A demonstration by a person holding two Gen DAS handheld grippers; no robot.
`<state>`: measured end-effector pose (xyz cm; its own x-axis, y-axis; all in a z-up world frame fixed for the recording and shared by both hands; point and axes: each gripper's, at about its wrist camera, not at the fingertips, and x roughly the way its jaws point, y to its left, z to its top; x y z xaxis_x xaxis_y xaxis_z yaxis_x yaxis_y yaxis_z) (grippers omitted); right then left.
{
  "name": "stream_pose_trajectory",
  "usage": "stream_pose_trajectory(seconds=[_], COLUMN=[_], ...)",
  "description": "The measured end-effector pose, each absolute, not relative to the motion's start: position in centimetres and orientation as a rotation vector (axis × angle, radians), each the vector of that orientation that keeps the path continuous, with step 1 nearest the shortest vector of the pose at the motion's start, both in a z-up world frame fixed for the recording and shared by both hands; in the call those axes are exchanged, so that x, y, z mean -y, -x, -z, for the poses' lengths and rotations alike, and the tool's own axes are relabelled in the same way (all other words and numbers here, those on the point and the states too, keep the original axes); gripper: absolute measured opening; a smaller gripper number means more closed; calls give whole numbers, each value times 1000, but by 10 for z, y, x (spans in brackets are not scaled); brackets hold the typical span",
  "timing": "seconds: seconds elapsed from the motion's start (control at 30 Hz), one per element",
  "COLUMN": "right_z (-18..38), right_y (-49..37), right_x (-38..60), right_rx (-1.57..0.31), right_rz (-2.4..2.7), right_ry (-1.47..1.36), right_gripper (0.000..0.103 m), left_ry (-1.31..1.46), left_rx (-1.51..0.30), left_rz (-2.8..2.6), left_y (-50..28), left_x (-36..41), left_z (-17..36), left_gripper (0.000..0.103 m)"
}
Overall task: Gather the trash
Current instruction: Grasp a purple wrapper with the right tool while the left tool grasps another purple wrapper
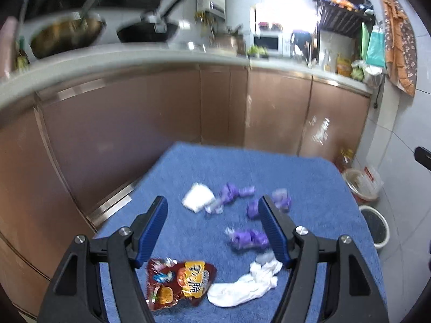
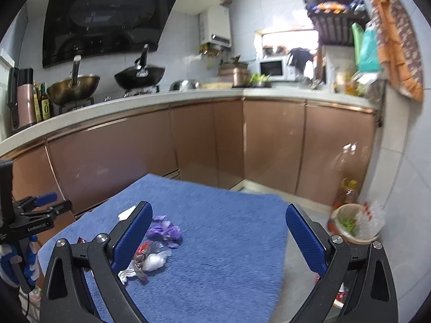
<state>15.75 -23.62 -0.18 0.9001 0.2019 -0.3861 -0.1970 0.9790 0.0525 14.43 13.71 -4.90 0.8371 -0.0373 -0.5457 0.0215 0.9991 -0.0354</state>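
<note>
Trash lies on a blue towel-covered table. In the left wrist view: a red and yellow snack bag, a crumpled white tissue, a folded white tissue and several purple wrappers. My left gripper is open and empty, hovering above this trash. In the right wrist view the same pile shows as purple wrappers and a white wad by the left finger. My right gripper is open and empty above the blue table. The left gripper shows at the left edge.
Brown kitchen cabinets stand behind the table under a counter with woks. A bin lined with a clear bag sits on the floor to the right, next to an oil bottle. A white round tub stands nearby.
</note>
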Motion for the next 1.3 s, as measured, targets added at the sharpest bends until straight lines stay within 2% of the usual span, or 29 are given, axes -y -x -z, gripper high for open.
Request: stream_pose_trajectory(seconds=[0.3, 0.6, 0.8, 0.87, 0.97, 1.03, 1.13, 1.3], right_z=[72, 135, 157, 163, 174, 183, 191, 184], right_y=[-252, -315, -343, -351, -360, -364, -368, -357], right_x=[190, 154, 135, 129, 123, 120, 117, 118], right_rx=[-604, -754, -802, -818, -854, -877, -902, -886], right_rz=[-362, -478, -542, -564, -598, -597, -624, -616], right_ry=[-17, -30, -16, -14, -25, -22, -38, -23], right_gripper=[93, 90, 82, 77, 65, 54, 43, 42], left_ry=[84, 334, 386, 385, 375, 353, 337, 315], left_rx=[-852, -1090, -1111, -1100, -1087, -1077, -1058, -1012], left_rz=[188, 178, 159, 150, 139, 136, 128, 103], left_y=[-198, -254, -262, -263, -264, -264, -265, -264], left_x=[-122, -117, -115, -116, -115, -112, -110, -113], left_z=[119, 169, 187, 187, 188, 187, 186, 178], left_gripper=[68, 68, 57, 49, 44, 43, 39, 35])
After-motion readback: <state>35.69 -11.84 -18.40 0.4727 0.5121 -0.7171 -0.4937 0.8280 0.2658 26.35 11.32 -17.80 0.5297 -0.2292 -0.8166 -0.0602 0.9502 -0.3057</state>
